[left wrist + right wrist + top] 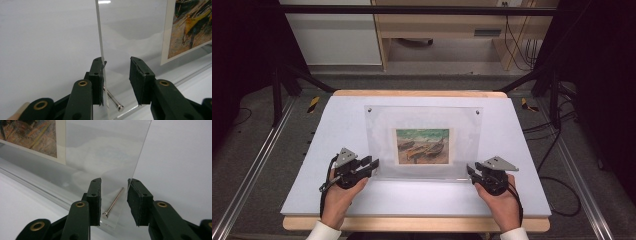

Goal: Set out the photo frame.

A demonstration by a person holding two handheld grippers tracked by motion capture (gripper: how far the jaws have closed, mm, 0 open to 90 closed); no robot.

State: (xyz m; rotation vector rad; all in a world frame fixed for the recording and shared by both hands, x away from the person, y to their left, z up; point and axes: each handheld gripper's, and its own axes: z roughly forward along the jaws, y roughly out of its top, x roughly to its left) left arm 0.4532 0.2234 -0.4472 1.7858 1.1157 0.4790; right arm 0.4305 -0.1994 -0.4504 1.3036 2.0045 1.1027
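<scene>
A person at a white table (337,125) holds a two-jaw gripper in each hand at the near corners of a clear acrylic picture frame (382,135), which stands tilted in the middle of the table with a painted print of boats (422,146) at its centre. The left gripper (373,163) sits at the frame's near left corner; in the left gripper view (116,77) its jaws stand partly apart, one pad against the edge of the clear panel (100,37), the other clear of it, with a metal pin (113,100) low between them. The right gripper (470,171) sits at the near right corner; in the right gripper view (114,197) its jaws straddle the panel's corner (112,152), and whether the pads press on it cannot be told. A second metal pin (113,203) lies between those jaws. Two small studs (370,110) mark the frame's far corners.
</scene>
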